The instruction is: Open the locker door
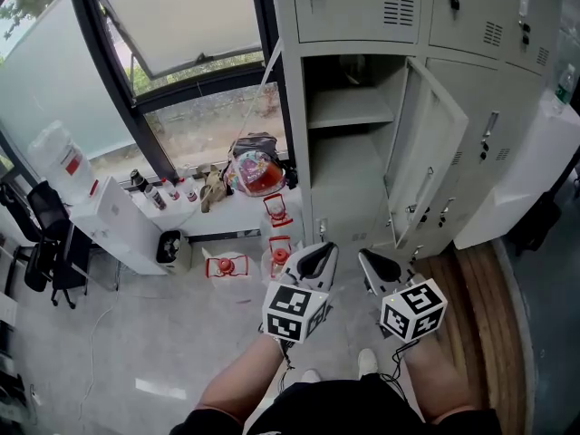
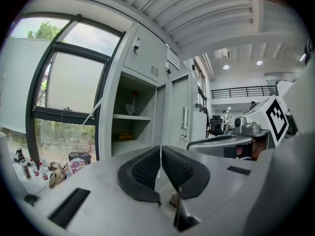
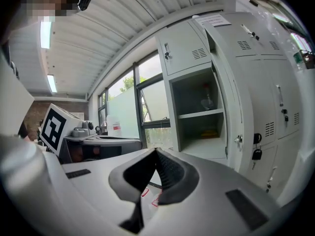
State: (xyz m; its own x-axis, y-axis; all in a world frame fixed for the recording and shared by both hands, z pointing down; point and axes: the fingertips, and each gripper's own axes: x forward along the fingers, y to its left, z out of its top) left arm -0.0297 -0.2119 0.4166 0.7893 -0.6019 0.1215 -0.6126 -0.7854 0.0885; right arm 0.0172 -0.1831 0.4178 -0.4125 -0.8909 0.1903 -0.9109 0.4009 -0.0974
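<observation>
Locker door (image 1: pixel 426 166), pale grey metal, stands swung open, with a dark-framed window (image 1: pixel 181 34) off to its left.
Left gripper (image 1: pixel 313 263) and right gripper (image 1: pixel 376 270) hang closed and empty above the grey floor (image 1: pixel 136 333).

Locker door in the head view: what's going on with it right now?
A person stands facing a bank of grey lockers with a gripper in each hand. The locker door already hangs open, showing a shelf inside. The left gripper and right gripper are both held low in front of the person, clear of the door, each with its jaws together and nothing between them.
</observation>
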